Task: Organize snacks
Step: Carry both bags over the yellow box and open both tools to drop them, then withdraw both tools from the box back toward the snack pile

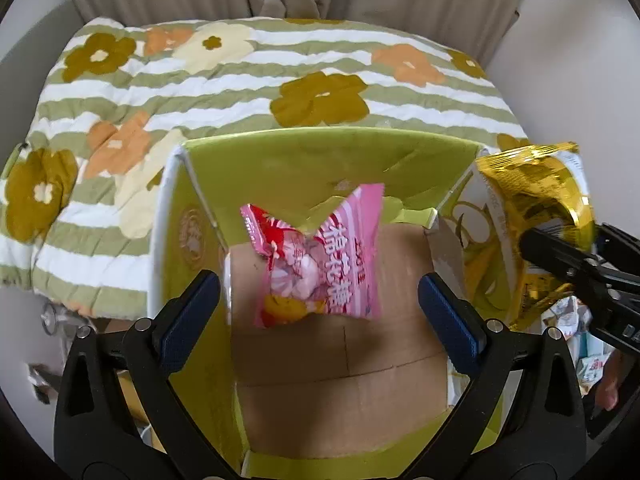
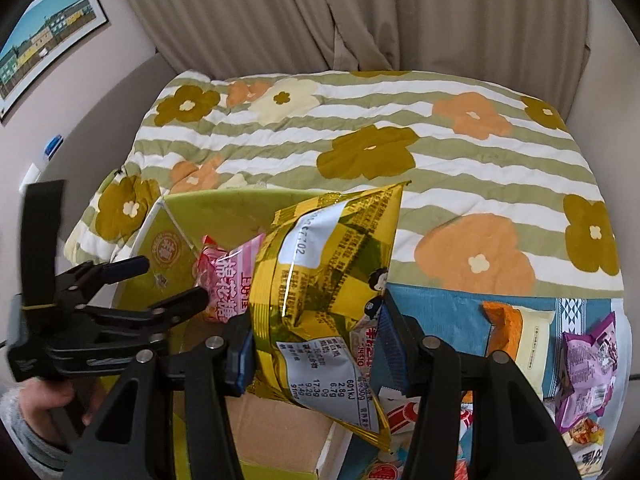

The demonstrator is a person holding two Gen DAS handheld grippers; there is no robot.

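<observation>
Gripping gold packet [image 2: 320, 300] — right gripper [image 2: 316, 344]; left gripper [image 1: 318, 312] spread — over box [image 1: 320, 152].

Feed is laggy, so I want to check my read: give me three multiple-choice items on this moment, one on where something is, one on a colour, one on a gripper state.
1. Where is the pink marshmallow packet?
A. inside the green box
B. on the floral quilt
C. in the right gripper

2. What colour is the bag in the right gripper?
A. purple
B. gold
C. orange

3. How is the left gripper?
A. shut on the pink packet
B. shut on the box flap
C. open, holding nothing

Answers: 1 A, it shows within the box walls over the cardboard bottom. 2 B, the gold snack bag sits clamped between its fingers. 3 C, both pads stand wide apart, clear of the packet.
</observation>
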